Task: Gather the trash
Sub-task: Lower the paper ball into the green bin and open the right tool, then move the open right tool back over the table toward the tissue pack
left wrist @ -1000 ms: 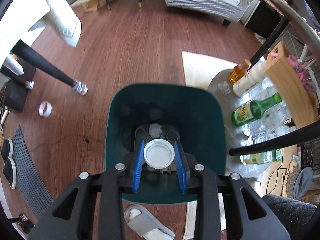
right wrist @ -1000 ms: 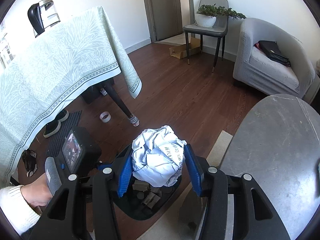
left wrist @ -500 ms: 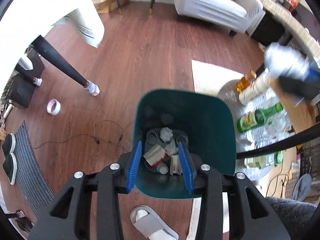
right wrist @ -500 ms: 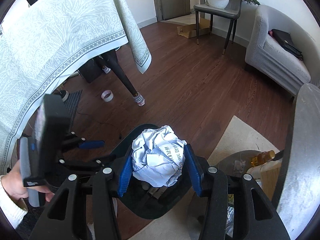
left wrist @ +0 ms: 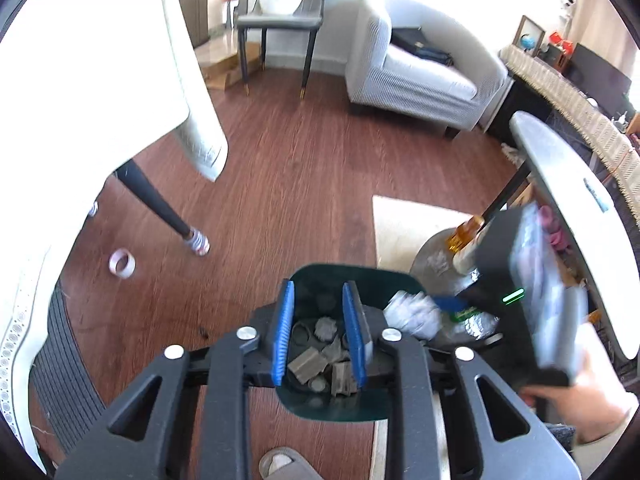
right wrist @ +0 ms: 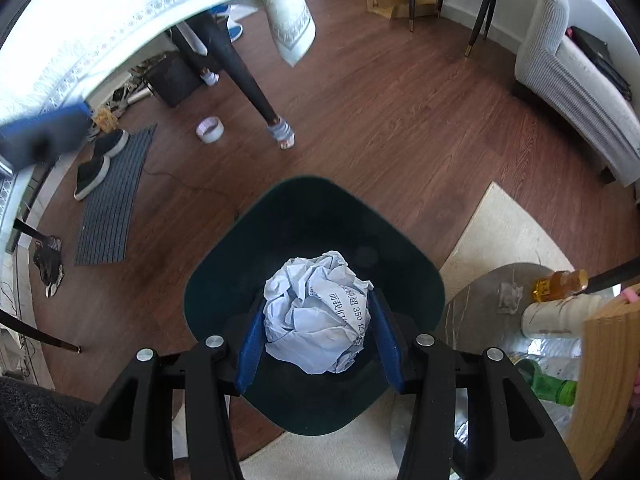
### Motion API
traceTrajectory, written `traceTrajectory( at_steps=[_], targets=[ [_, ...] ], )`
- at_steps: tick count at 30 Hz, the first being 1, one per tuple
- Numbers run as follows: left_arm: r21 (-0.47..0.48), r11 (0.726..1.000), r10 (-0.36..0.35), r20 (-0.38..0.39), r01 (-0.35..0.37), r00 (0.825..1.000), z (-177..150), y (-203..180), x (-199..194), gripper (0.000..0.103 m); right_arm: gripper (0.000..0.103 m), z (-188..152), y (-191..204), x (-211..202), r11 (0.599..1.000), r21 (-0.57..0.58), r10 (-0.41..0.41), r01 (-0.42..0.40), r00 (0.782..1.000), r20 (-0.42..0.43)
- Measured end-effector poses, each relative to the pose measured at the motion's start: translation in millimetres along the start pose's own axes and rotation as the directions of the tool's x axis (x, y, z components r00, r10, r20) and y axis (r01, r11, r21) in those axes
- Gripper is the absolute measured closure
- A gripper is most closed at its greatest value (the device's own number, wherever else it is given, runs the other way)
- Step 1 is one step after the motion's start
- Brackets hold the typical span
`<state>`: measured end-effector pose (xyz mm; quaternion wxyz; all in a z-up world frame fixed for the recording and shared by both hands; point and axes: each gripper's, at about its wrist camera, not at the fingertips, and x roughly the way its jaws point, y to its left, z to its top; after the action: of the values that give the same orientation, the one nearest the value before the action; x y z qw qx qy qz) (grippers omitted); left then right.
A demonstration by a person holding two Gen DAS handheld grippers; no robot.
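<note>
A dark green bin (left wrist: 332,410) stands on the wood floor with several grey scraps (left wrist: 308,362) at its bottom. My left gripper (left wrist: 319,286) hangs above it; its jaws are closing with nothing between the blue pads. My right gripper (right wrist: 316,300) is shut on a crumpled white paper ball (right wrist: 316,312) with printed text, held just over the bin's mouth (right wrist: 312,186). From the left wrist view the ball (left wrist: 412,314) shows at the bin's right rim, with the right gripper's black body (left wrist: 516,292) behind it. The left gripper is a blue blur (right wrist: 44,136) in the right wrist view.
A tape roll (right wrist: 209,130) lies by a table leg (right wrist: 244,80) under a hanging tablecloth. Bottles (right wrist: 560,280) stand on a low round stand right of the bin, on a cream rug (right wrist: 504,232). A door mat (right wrist: 112,196) with shoes lies left; a slipper (left wrist: 280,464) lies near.
The white lid left the left gripper and is gone from view; that gripper opened, rose and narrowed again. The right gripper came down with the paper ball to just above the bin.
</note>
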<state>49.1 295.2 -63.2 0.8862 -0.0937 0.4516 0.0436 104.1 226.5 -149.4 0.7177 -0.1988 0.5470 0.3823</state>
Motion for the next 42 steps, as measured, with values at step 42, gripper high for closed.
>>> traceTrajectory(
  at_steps=[42],
  targets=[
    [-0.018,0.997,-0.064,0.340,0.075,0.938,72,-73,-97,0.084,0.044,-16,19,-50,0.988,-0.140,0.079,-0.067,0.993,0.084]
  ],
)
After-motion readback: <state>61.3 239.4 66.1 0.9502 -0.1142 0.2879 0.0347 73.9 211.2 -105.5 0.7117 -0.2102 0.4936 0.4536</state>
